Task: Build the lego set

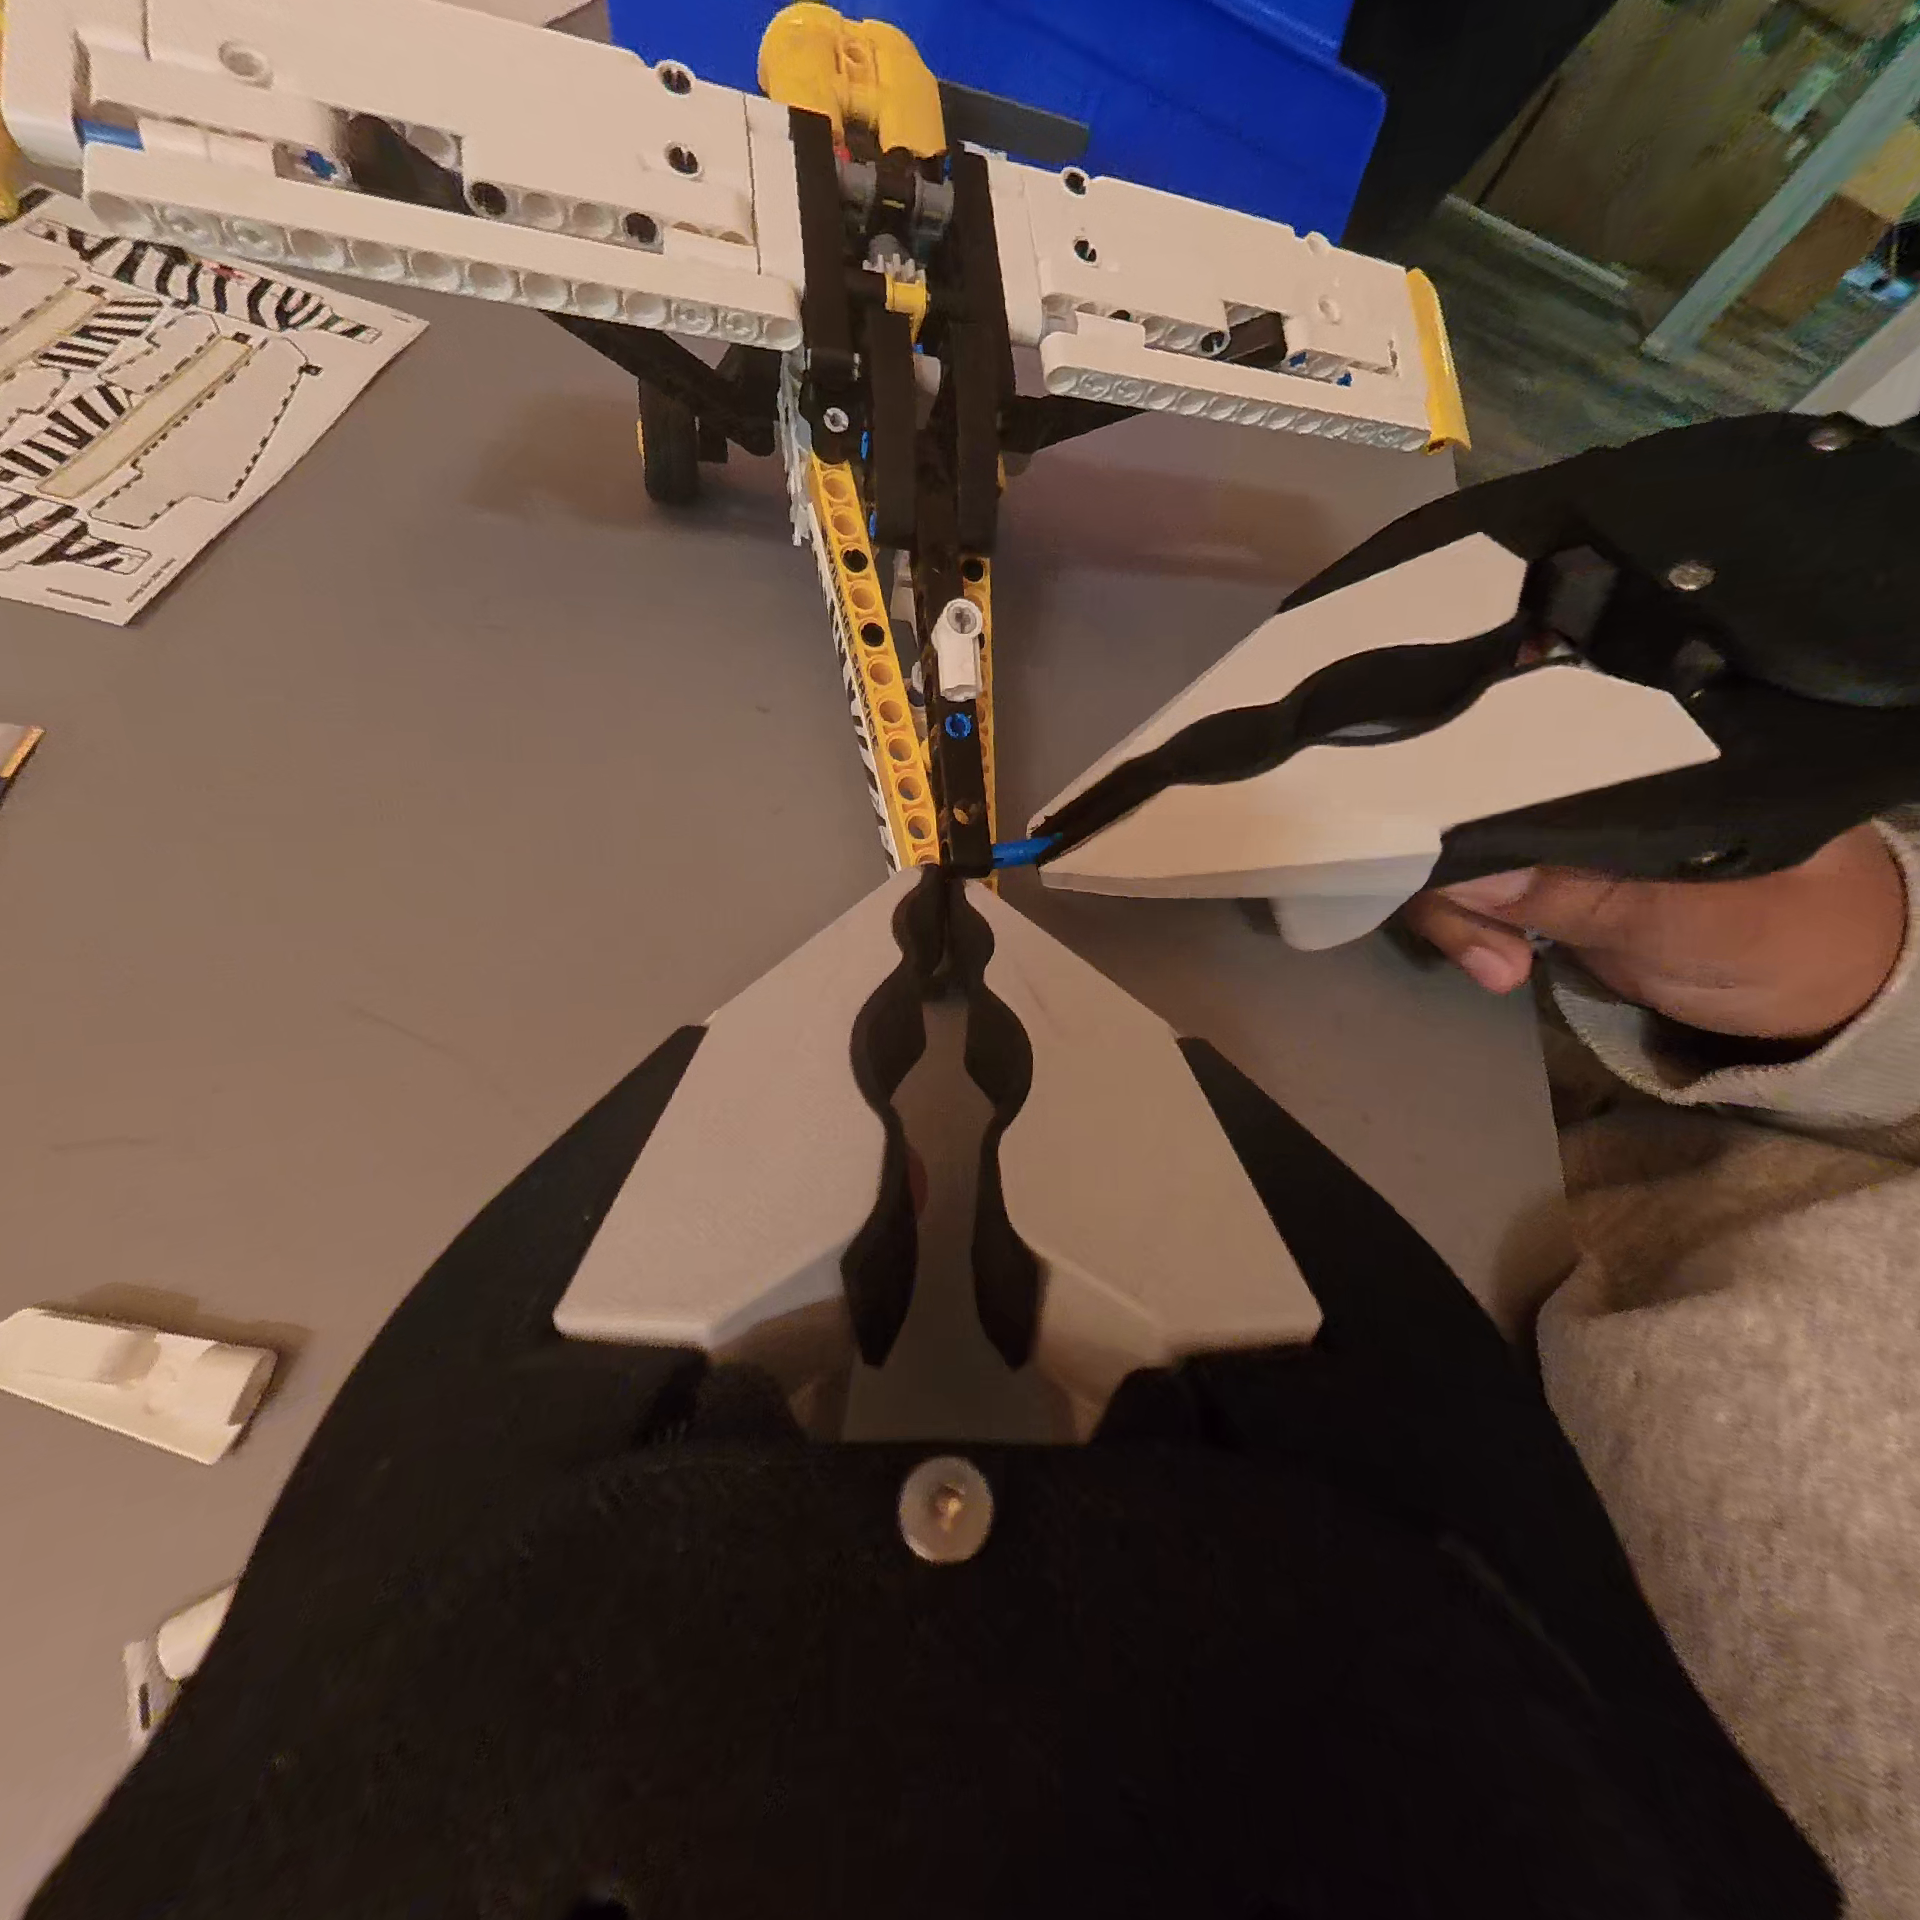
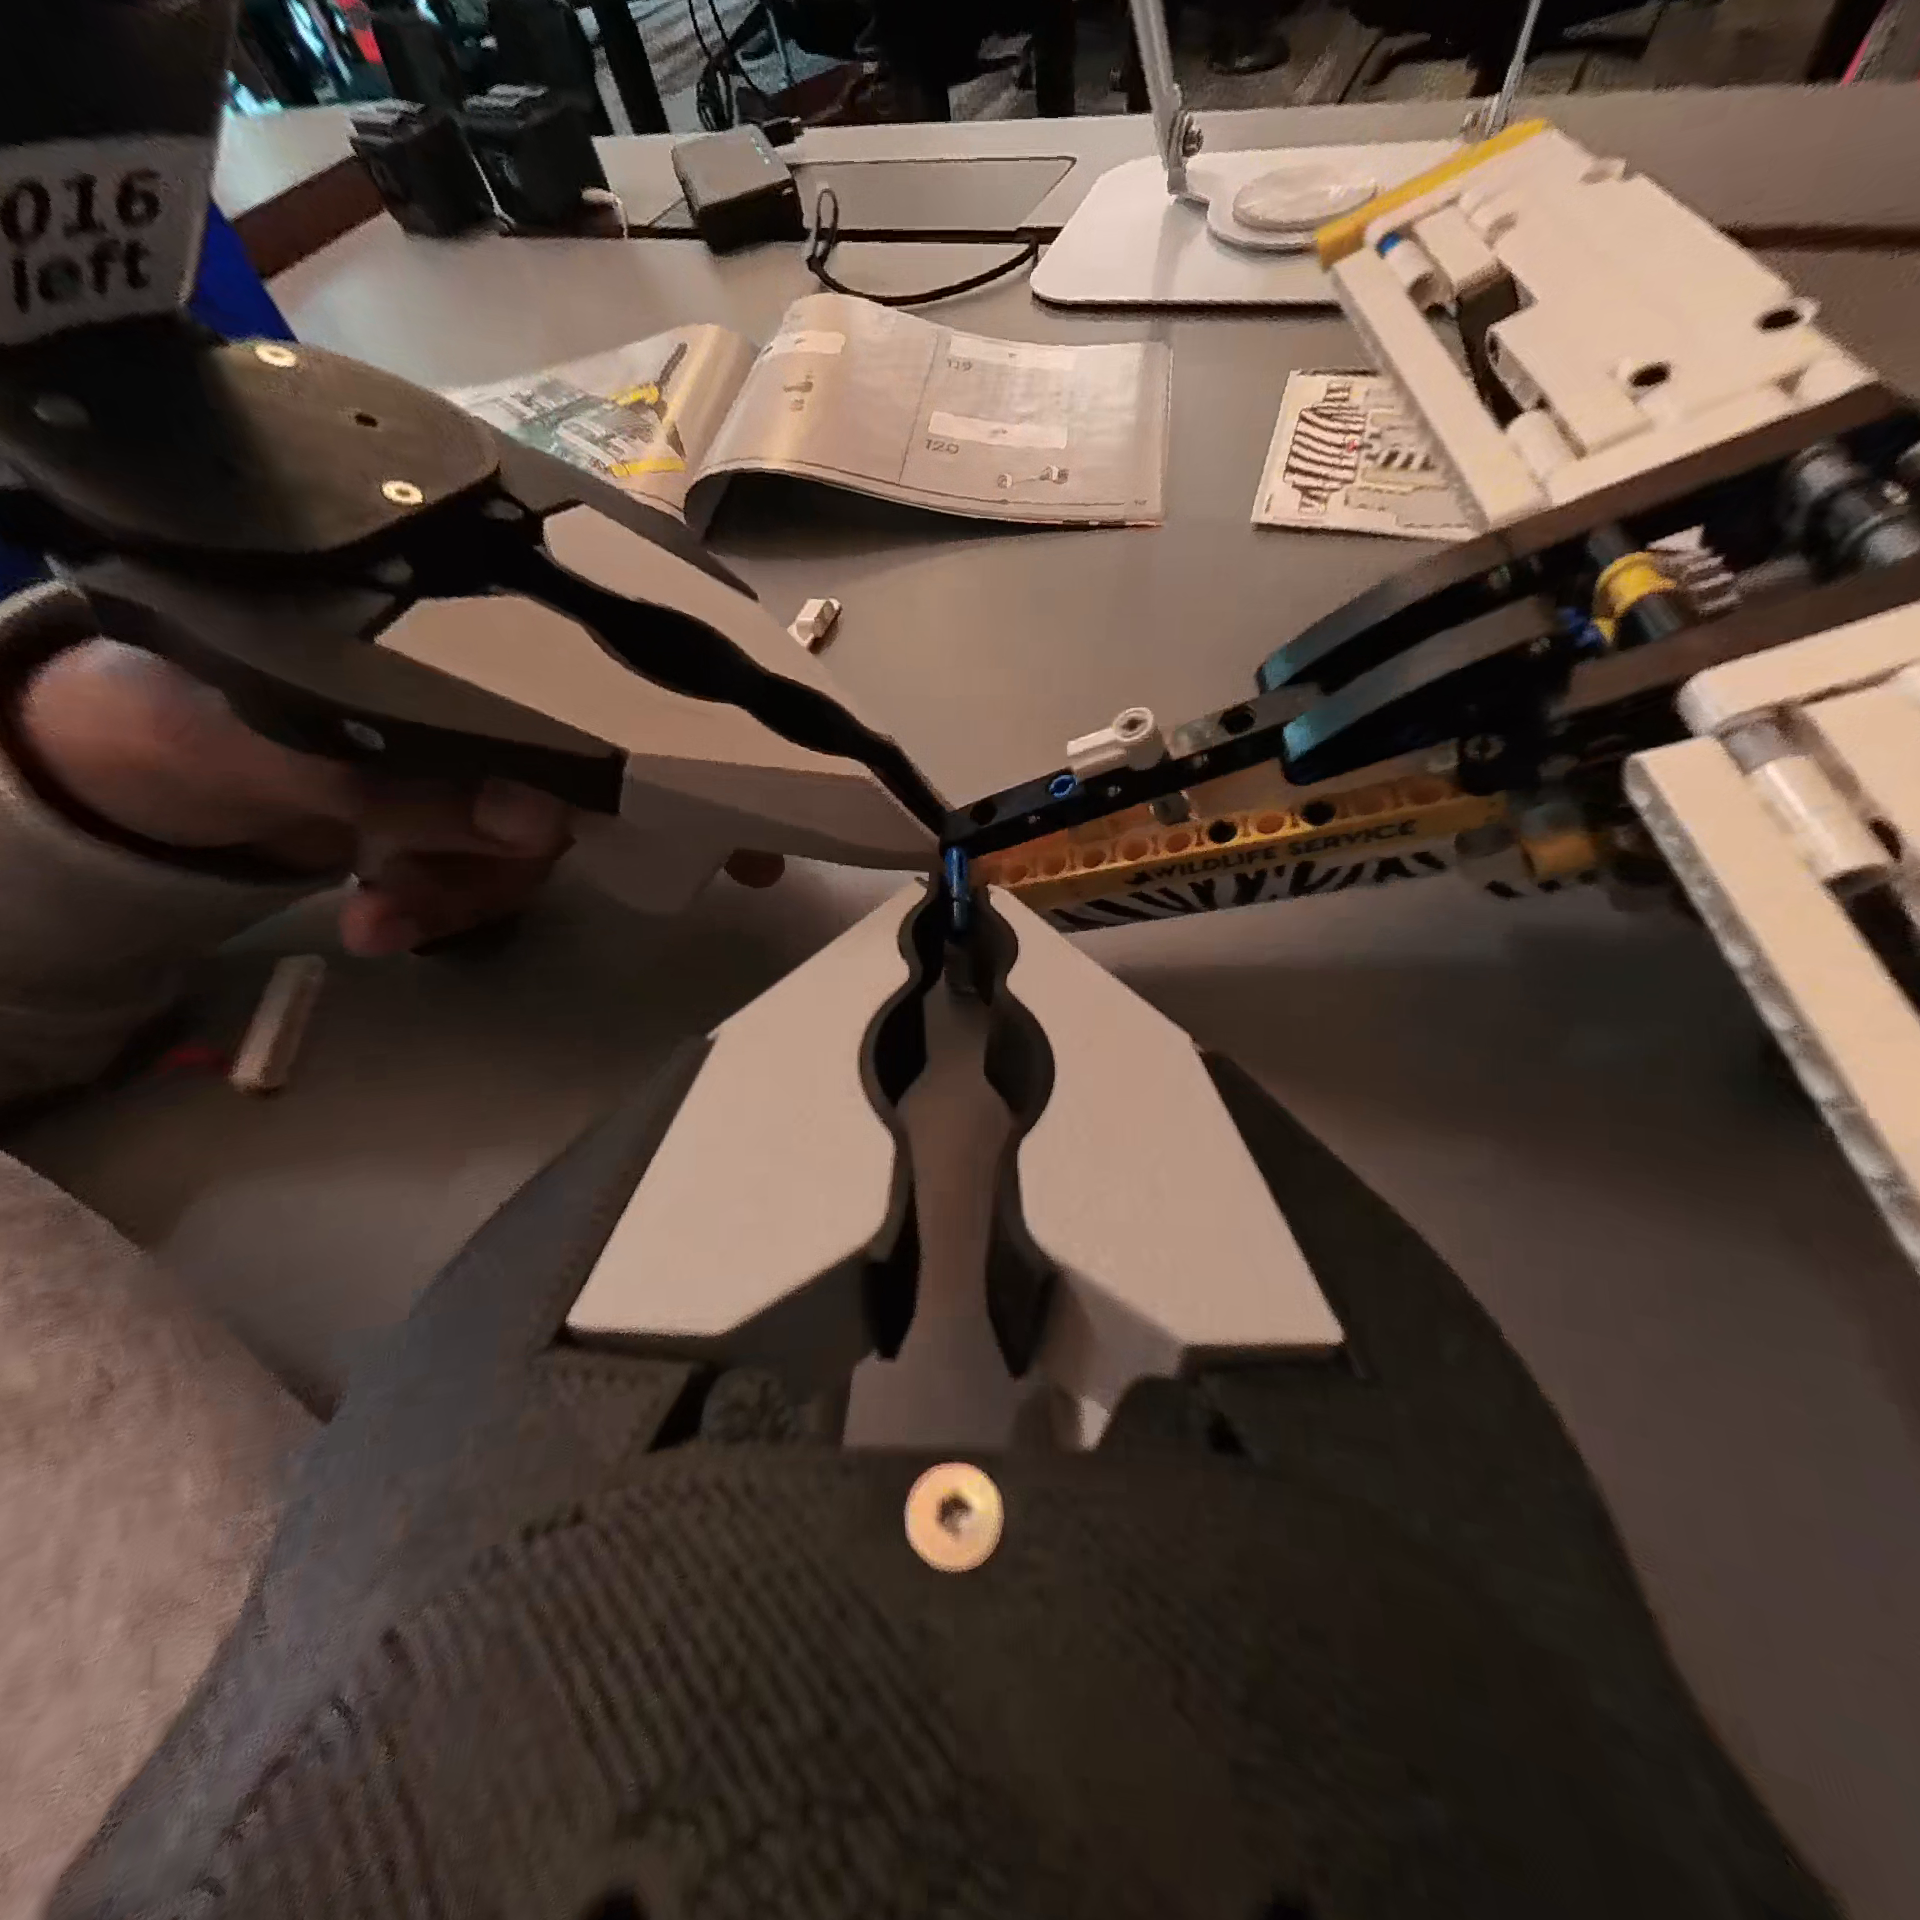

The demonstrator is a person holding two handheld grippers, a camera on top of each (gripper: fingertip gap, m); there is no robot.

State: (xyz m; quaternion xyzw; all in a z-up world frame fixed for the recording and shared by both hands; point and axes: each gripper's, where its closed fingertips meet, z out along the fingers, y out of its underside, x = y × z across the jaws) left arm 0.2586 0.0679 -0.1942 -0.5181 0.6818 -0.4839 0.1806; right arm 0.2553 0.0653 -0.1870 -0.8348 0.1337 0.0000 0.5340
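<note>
Two hand-held grippers meet at the tail tip of a Lego plane model (image 1: 904, 665) standing on a grey table (image 1: 436, 831). The left gripper (image 1: 943, 894) reaches straight along the tail boom, level with the table, its fingers drawn narrow and clamped on the end of the black beam (image 1: 961, 717). The right gripper (image 1: 1044, 840) comes in from the side of the tail, a hand (image 1: 1621, 935) in a beige sleeve curled under its handle; its fingertips are pinched on a small blue pin (image 1: 1023, 852) that touches the last hole of the black beam.

In the right wrist view the blue pin (image 2: 956, 883) stands between the fingertips of the right gripper (image 2: 958, 914), and the left gripper (image 2: 925, 800) bears a white label with printed characters. The yellow beam (image 2: 1226, 842) under the black beam carries a sticker with lettering and zebra stripes. Beyond the tail lie an open instruction booklet (image 2: 914, 416) and a sticker sheet (image 2: 1340, 447). A loose white piece (image 1: 135, 1382) lies on the table to the left of the tail.
</note>
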